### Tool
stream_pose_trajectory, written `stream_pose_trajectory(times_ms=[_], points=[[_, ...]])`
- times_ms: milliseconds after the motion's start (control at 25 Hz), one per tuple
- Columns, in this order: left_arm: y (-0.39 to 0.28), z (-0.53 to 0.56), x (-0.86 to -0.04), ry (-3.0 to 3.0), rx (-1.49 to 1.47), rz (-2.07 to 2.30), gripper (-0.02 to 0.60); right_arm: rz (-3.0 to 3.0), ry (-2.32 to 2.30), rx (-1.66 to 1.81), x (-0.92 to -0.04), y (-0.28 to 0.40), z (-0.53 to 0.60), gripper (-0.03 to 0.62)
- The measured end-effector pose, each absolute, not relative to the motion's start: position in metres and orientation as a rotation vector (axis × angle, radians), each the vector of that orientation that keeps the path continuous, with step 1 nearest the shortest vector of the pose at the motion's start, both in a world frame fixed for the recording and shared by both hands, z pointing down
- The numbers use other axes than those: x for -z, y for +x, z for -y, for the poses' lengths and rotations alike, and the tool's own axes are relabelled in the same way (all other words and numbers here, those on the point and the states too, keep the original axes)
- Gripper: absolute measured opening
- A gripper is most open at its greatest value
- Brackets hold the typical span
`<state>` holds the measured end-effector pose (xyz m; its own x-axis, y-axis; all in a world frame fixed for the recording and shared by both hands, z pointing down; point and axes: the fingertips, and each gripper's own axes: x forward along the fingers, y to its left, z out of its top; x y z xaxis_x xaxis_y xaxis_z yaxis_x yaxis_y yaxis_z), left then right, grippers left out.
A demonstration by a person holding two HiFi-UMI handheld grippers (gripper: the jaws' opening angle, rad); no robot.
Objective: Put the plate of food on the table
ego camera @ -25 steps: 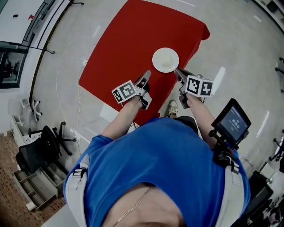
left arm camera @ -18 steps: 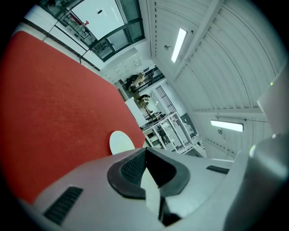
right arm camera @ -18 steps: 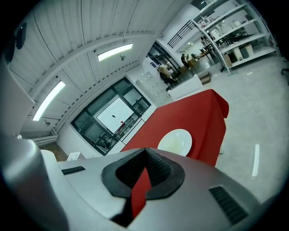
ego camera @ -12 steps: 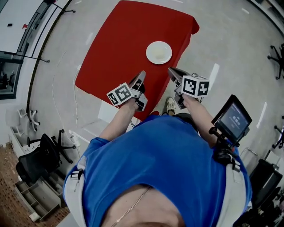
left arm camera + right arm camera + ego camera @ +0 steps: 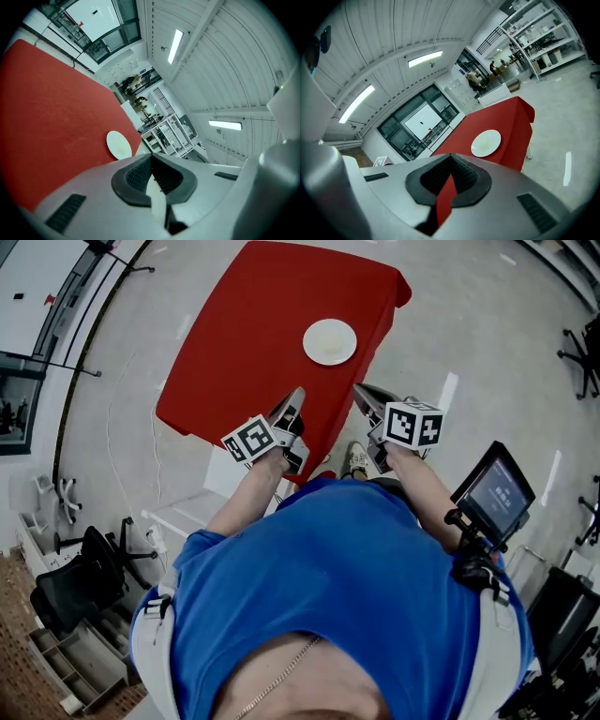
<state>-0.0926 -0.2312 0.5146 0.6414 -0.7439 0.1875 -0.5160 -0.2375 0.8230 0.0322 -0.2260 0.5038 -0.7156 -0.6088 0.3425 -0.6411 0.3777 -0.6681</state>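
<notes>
plate (image 5: 330, 341) near table (image 5: 234, 362) edge

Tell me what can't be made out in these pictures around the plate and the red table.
- White plate: too small and pale in every view to tell whether it holds food.
- Red table, near edge: head view, partly hidden behind the left gripper.
- Screen at the person's right side: head view, print too small to read.
- Figures in the far room: right gripper view, too small.

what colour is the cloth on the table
Plain red cloth, clearest in the head view, with a white plate on it.
</notes>
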Motion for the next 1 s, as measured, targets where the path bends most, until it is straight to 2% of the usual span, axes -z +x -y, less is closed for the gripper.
stream_pose_trajectory(times_ms=[440, 1000], points=[[-0.089, 0.21, -0.503, 1.934, 0.298, 0.968, 0.008, 2.575, 1.204, -1.268, -0.496, 0.036, 0.202, 0.003], [-0.095, 0.262, -0.518, 1.916, 0.283, 0.978, 0.008, 2.581, 1.187, -1.279, -0.506, 0.029, 0.258, 0.003]])
